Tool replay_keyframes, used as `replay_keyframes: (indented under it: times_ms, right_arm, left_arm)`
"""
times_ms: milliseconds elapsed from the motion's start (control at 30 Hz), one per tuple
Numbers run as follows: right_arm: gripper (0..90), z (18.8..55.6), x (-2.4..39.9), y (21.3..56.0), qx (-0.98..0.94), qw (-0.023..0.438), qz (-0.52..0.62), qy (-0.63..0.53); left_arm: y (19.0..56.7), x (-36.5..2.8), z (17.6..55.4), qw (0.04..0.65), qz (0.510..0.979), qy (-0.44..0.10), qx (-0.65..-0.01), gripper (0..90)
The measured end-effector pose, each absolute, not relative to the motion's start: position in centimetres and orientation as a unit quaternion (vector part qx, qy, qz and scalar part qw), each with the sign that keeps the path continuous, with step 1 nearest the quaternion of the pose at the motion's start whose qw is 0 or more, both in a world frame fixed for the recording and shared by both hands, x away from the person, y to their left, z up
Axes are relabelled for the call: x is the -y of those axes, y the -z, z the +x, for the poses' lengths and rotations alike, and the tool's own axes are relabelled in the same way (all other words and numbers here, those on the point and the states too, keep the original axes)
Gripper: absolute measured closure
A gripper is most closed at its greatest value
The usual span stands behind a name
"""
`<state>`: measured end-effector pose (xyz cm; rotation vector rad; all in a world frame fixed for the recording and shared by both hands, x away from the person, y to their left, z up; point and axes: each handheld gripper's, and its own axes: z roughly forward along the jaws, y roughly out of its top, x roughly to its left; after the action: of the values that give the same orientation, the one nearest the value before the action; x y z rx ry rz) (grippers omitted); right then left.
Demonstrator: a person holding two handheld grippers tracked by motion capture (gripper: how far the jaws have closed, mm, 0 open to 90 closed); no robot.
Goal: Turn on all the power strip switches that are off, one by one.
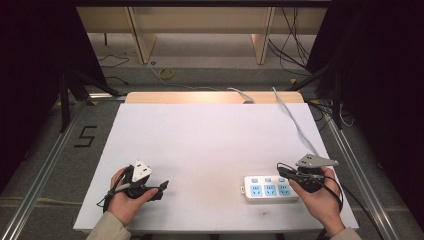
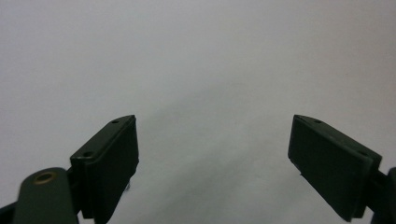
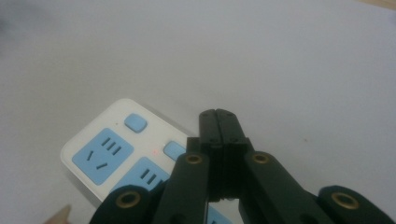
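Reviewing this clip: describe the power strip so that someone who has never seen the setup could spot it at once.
Start from the white table and go to its near right corner. The power strip lies flat there, just left of the right hand-held gripper, whose jaws are shut above it. It is a white bar with three light-blue sockets, each with a blue button, and it is the only loose object on the table.
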<state>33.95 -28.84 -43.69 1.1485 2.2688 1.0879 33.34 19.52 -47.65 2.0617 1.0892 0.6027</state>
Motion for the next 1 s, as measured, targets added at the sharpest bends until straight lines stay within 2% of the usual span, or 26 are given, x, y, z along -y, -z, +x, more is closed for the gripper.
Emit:
replay_keyframes:
  times_ms: [1000]
  right_arm:
    - [90.0,34.30,29.09,44.10,-0.803,0.169,0.452,-0.350]
  left_arm:
    - [47.68,-19.52,33.38,0.361,0.797,-0.235,-0.424,15.9]
